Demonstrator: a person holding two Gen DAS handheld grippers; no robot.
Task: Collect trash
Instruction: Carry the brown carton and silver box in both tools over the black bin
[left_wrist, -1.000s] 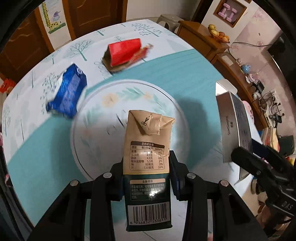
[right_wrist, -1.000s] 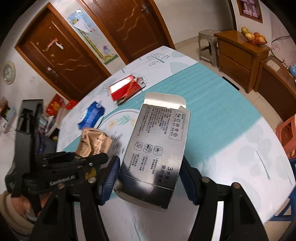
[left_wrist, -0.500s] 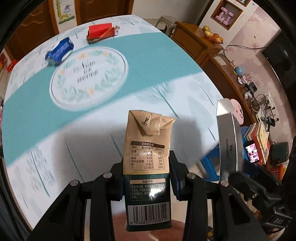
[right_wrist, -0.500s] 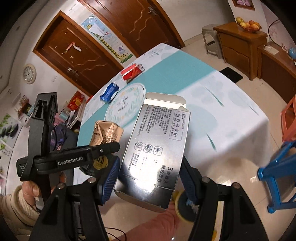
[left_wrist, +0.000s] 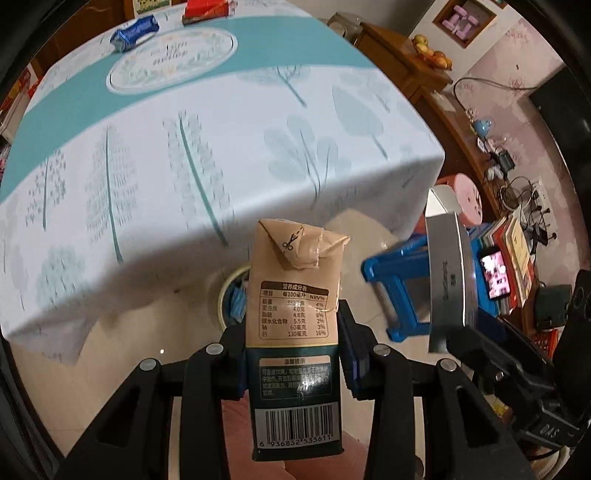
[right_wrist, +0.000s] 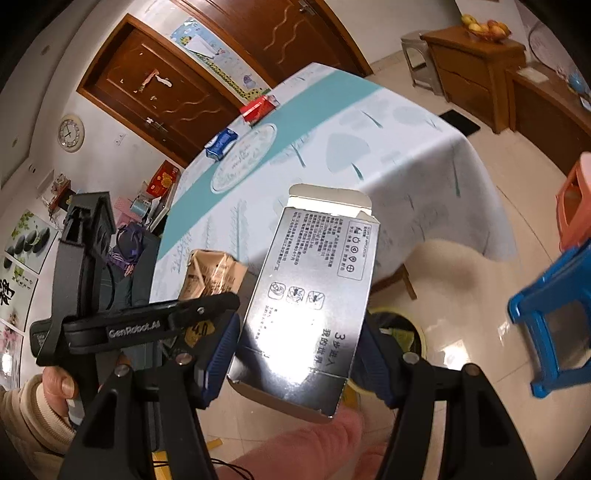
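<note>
My left gripper (left_wrist: 293, 354) is shut on a brown milk carton (left_wrist: 293, 295), held off the table's near edge above a yellow-rimmed bin (left_wrist: 231, 295) on the floor. My right gripper (right_wrist: 299, 354) is shut on a silver box (right_wrist: 314, 295), also over the bin (right_wrist: 404, 332). The carton (right_wrist: 210, 275) and the left gripper (right_wrist: 147, 325) show at the left of the right wrist view; the silver box (left_wrist: 448, 273) shows at the right of the left wrist view. A blue wrapper (left_wrist: 133, 33) and a red packet (left_wrist: 207, 7) lie at the table's far end.
The table (left_wrist: 184, 147) has a white and teal cloth hanging over its edge. A blue plastic stool (left_wrist: 395, 284) stands right of the bin, with a pink stool (left_wrist: 465, 195) behind it. Wooden cabinets (right_wrist: 476, 62) line the right wall.
Both grippers have pulled back from over the table to past its near edge, carrying the carton and the silver box. The bin and floor have come into view below them.
</note>
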